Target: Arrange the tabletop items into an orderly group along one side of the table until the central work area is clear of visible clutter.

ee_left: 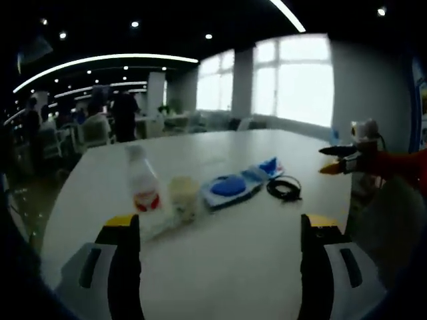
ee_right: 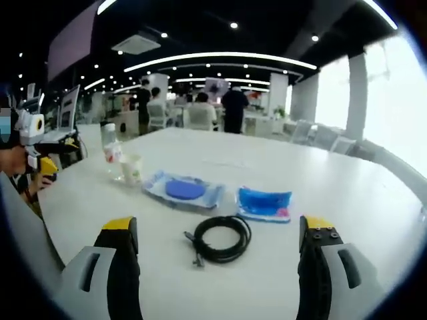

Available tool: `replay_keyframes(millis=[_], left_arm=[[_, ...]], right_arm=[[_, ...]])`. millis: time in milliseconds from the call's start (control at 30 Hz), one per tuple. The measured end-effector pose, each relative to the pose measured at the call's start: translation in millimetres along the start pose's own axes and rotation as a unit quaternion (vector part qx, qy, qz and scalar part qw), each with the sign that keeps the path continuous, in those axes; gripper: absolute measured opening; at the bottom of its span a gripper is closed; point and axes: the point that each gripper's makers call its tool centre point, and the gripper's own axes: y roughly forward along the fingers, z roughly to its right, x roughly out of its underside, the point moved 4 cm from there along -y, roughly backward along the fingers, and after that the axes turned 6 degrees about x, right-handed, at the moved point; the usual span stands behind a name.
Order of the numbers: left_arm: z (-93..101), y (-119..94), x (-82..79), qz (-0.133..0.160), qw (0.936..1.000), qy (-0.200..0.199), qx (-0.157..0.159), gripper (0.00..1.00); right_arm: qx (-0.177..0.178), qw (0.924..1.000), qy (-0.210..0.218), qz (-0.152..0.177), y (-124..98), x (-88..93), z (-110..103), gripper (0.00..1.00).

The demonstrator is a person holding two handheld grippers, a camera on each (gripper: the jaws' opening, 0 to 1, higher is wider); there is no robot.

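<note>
Counter (ee_right: 347,193) of white, broad and rounded, carries everything, with an office of desks, ceiling lights and standing people behind it and bright windows along one side.

Left tongs (ee_left: 220,230), seen in the left gripper view, stand spread wide over bare counter, holding nothing and touching nothing; the bottle sits just beyond the left jaw. Right tongs (ee_right: 220,233), in the right gripper view, are likewise spread wide and empty, with the cable lying on the counter between the two jaws, apart from both.

In the right gripper view the things lie in a loose row. A flat clear packet with a blue disc (ee_right: 183,190) sits in the middle. Just right of it lies a smaller blue packet (ee_right: 265,203), near but not touching. A clear plastic bottle with a red and white label (ee_right: 111,152) stands upright at the far left, and a pale cup (ee_right: 132,169) stands just beside it, perhaps touching, though the view is too soft to be sure. The coiled black cable (ee_right: 221,239) lies nearest, in front of the two packets.

At the right edge of the left gripper view the other tongs' yellow-tipped jaws reach in, held by an arm in a red sleeve (ee_left: 400,167).
</note>
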Motion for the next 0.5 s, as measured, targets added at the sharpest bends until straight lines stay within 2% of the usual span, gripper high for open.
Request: replay_keyframes(millis=[133,167,200,267,367,500], left_arm=[[-2.2,-3.8,-15.9,0.010,0.9998,-0.008,-0.017,0.96],[-3.1,-4.3,-17.0,0.004,0.9996,-0.013,-0.027,0.96],[-1.1,-4.1,-18.7,-0.004,0.9995,-0.018,-0.026,0.96],[3.7,-2.7,-24.2,0.004,0.9995,-0.020,-0.026,0.96],[9.7,0.6,-25.9,0.012,0.9995,-0.018,-0.023,0.96],[18.2,2.8,-19.5,0.015,0.9998,-0.012,-0.008,0.96]], right_arm=[[0.008,1.0000,0.000,-0.004,-6.2,-11.4,3.5,1.00],[0.009,1.0000,0.000,-0.002,-8.0,-15.6,3.9,1.00],[0.010,0.9999,0.002,0.003,-10.6,-22.4,3.7,1.00],[0.019,0.9996,-0.005,0.019,-13.3,-32.6,4.8,1.00],[0.022,0.9995,-0.005,0.022,-13.4,-32.6,3.5,1.00],[0.018,0.9998,0.003,0.006,-11.4,-15.4,-0.1,1.00]])
